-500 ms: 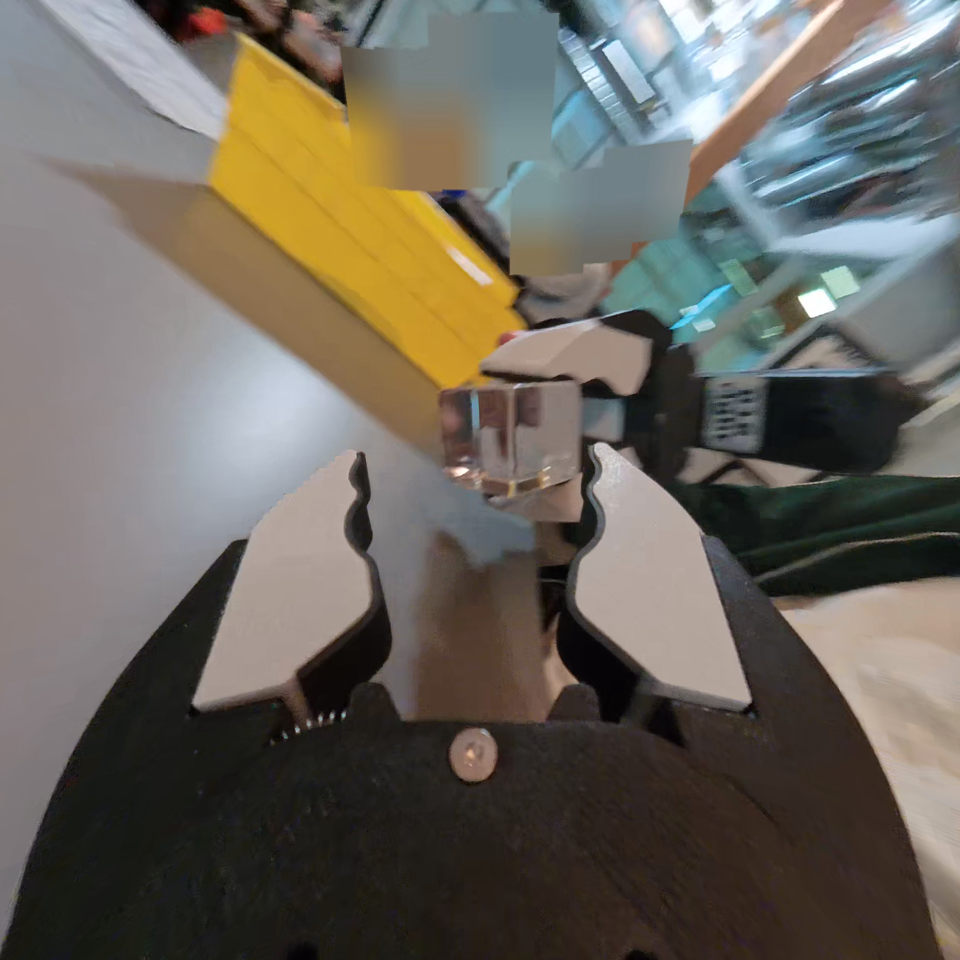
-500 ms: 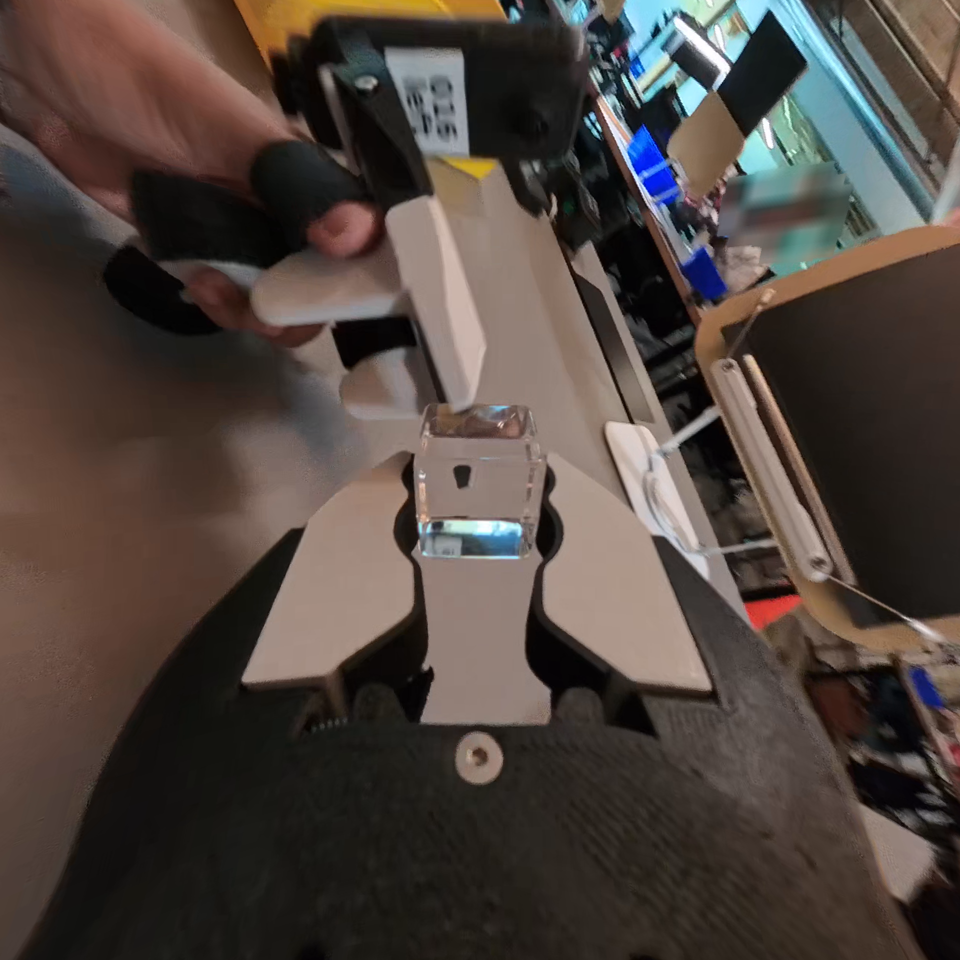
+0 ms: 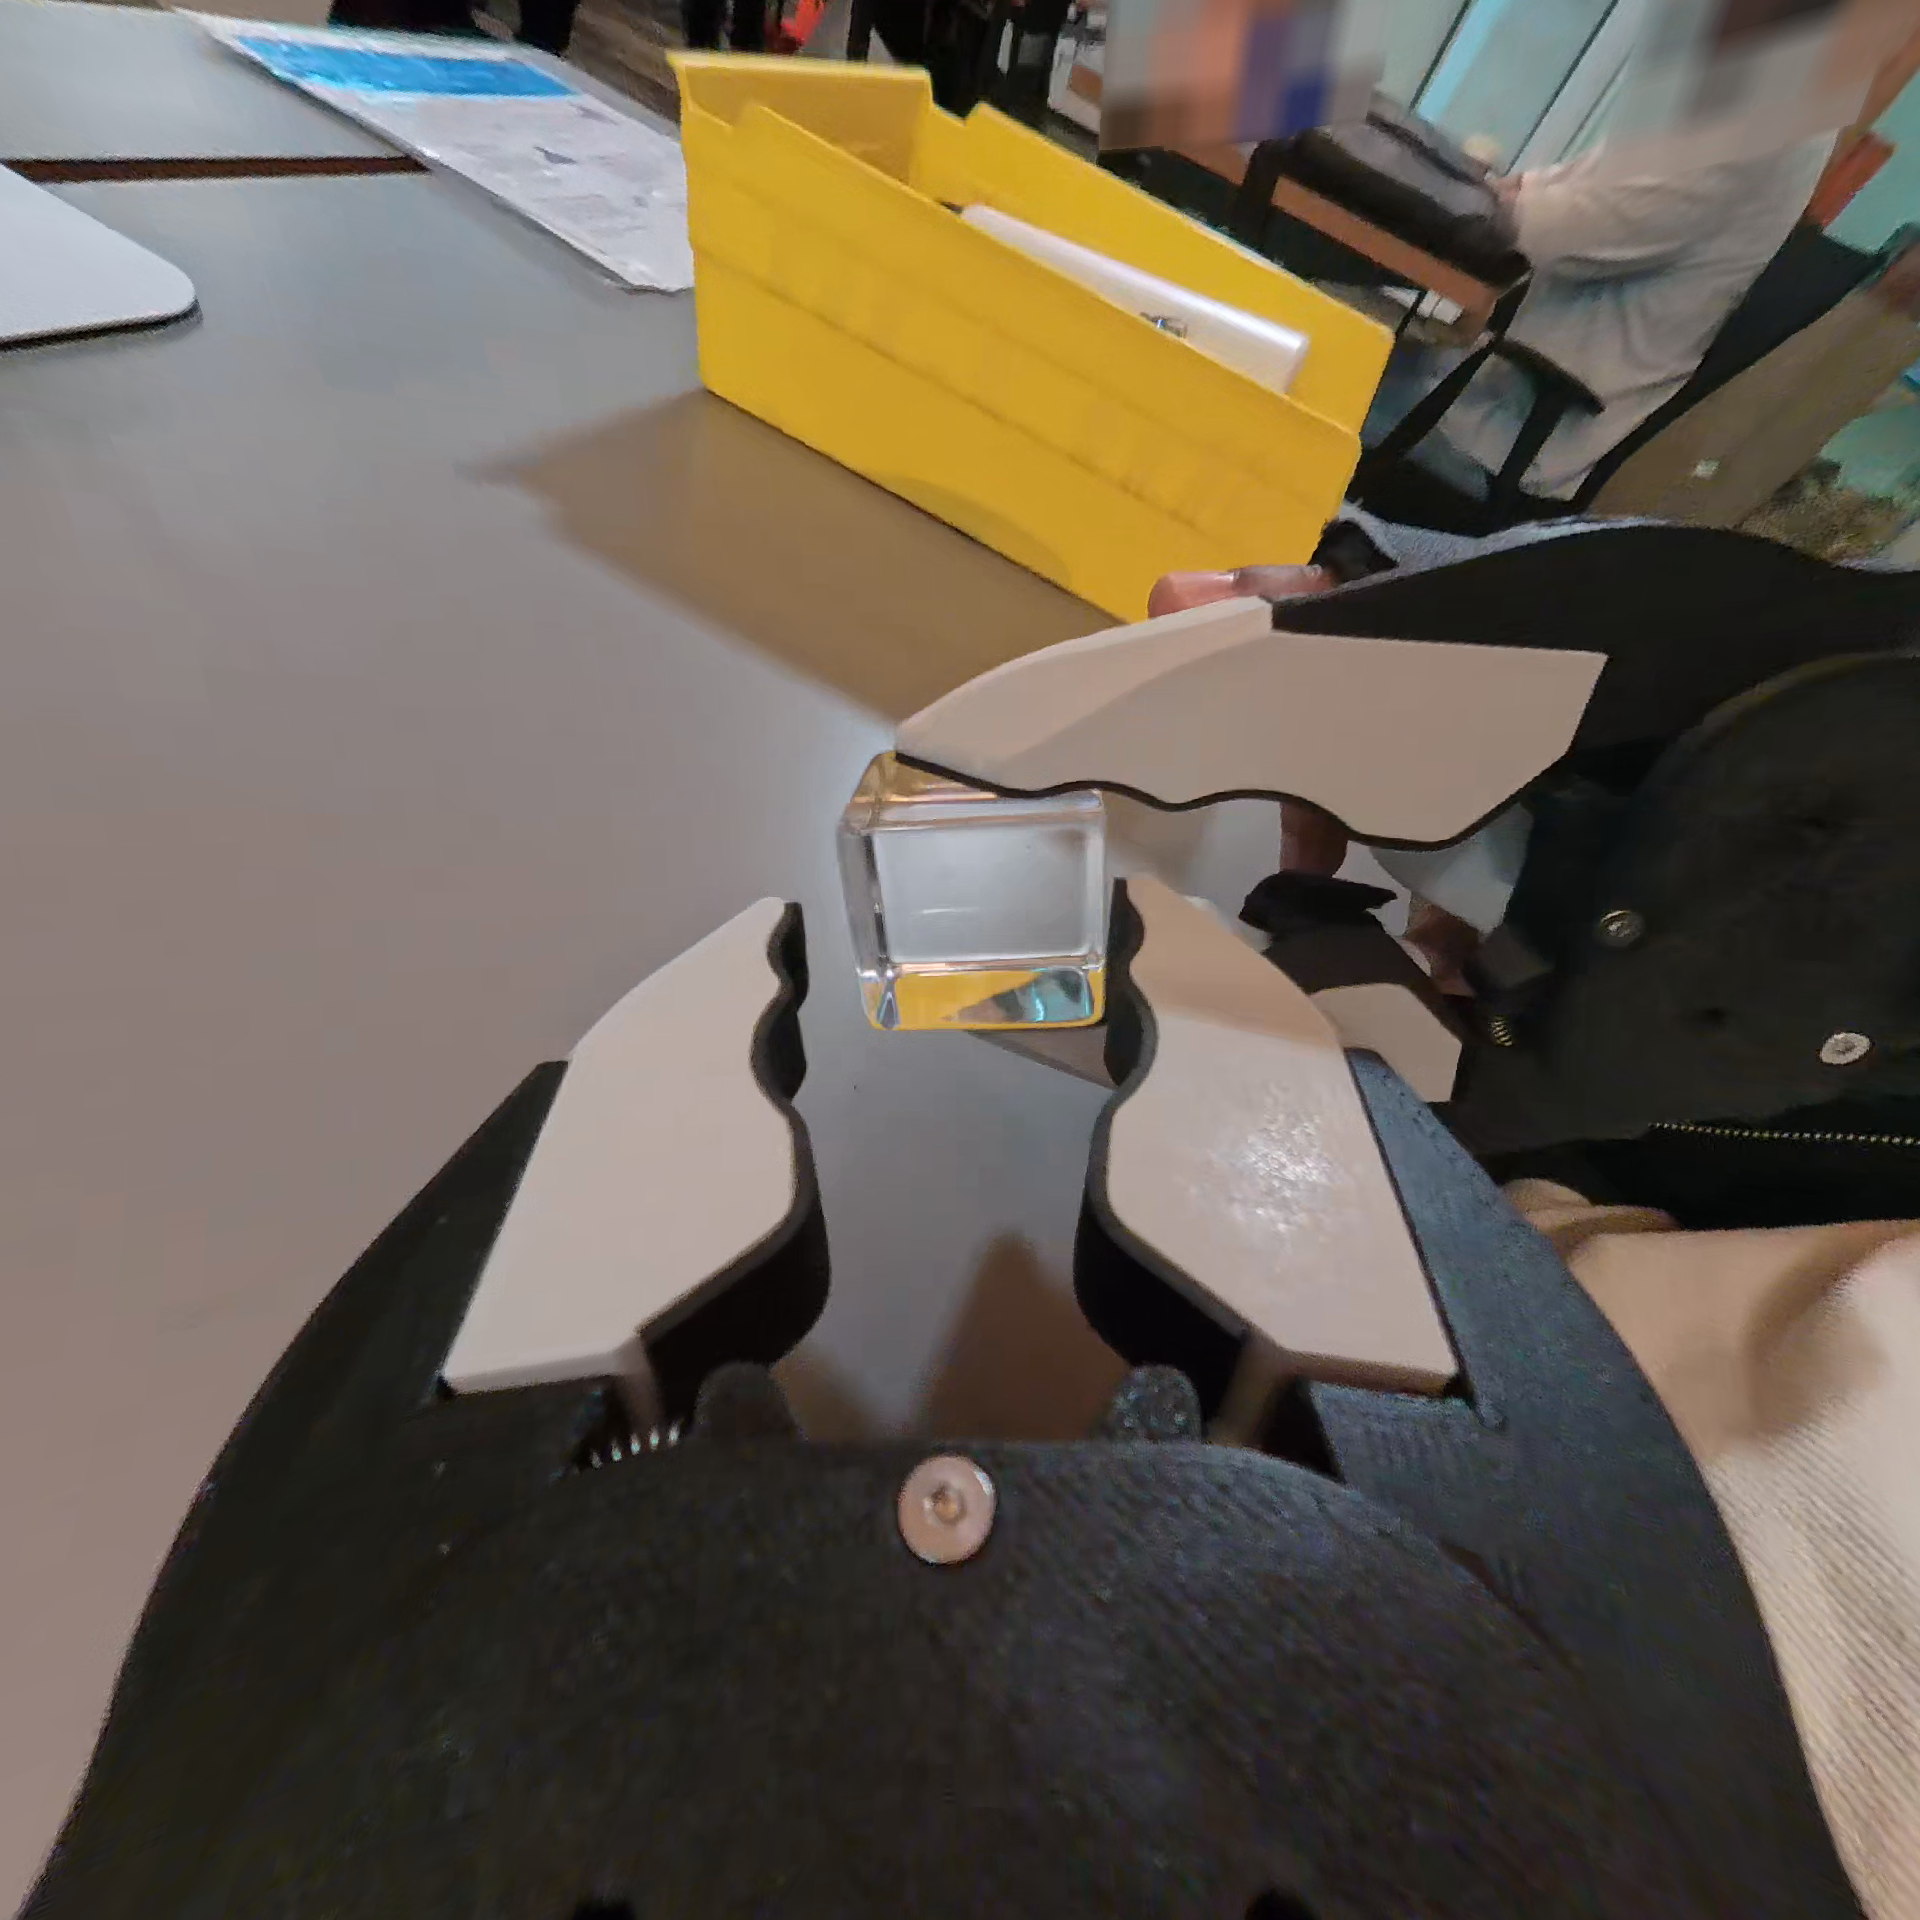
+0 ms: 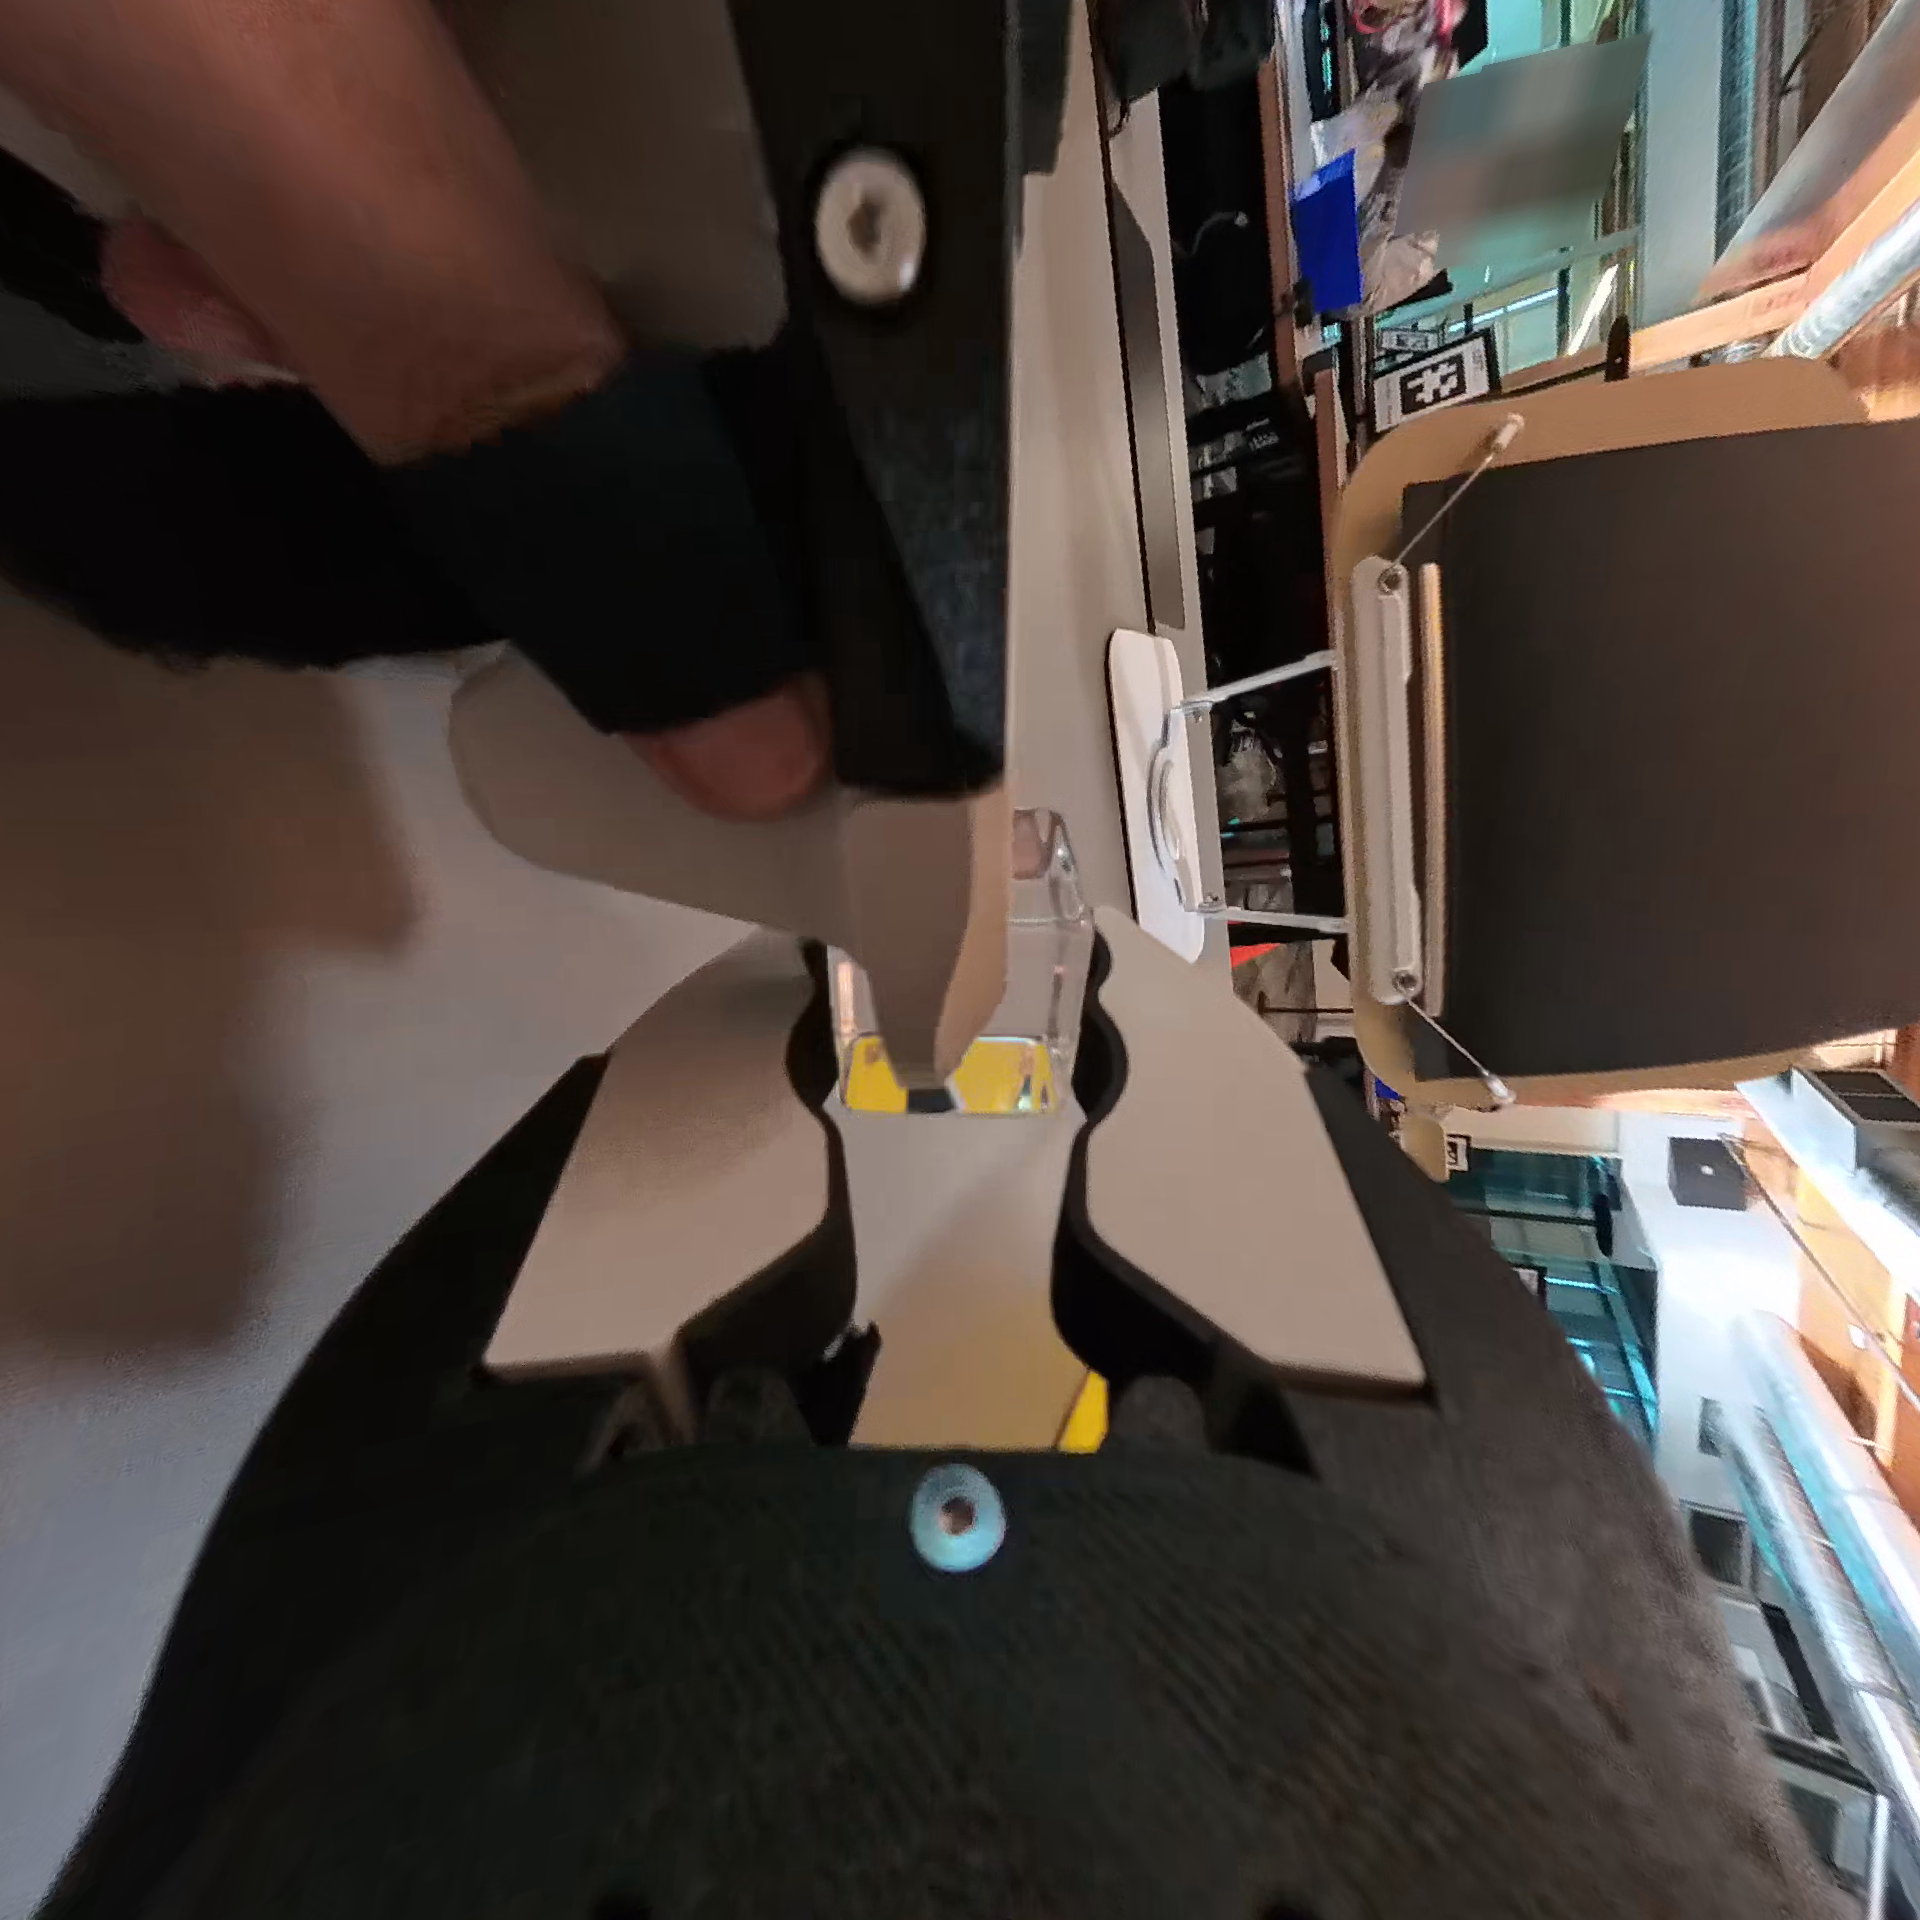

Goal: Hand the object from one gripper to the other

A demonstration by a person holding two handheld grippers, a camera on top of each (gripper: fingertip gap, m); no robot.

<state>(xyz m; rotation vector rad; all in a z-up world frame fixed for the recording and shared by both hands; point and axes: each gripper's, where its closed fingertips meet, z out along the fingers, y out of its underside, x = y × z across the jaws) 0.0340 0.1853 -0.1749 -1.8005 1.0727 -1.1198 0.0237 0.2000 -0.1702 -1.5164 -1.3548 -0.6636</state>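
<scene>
Clear cube [image 3: 977, 914] pinched between the fingers of the right gripper [image 4: 956, 1029], clenched on two opposite faces; clamped at the very tips, likely so that the other faces stay free for a second grasp; left gripper [image 3: 956, 966] spread wide, fingers either side of the cube, apparently not yet touching it; gaps showing on both flanks; set crosswise to the right gripper, seemingly so both pairs fit without clashing; no long axis to speak of, sides looking about equal; one flat face turned toward the left wrist camera, edges roughly square to both jaw lines; suspended above the table [image 3: 312, 727], well short of the yellow bin [image 3: 997, 353] beyond the fingertips.
</scene>
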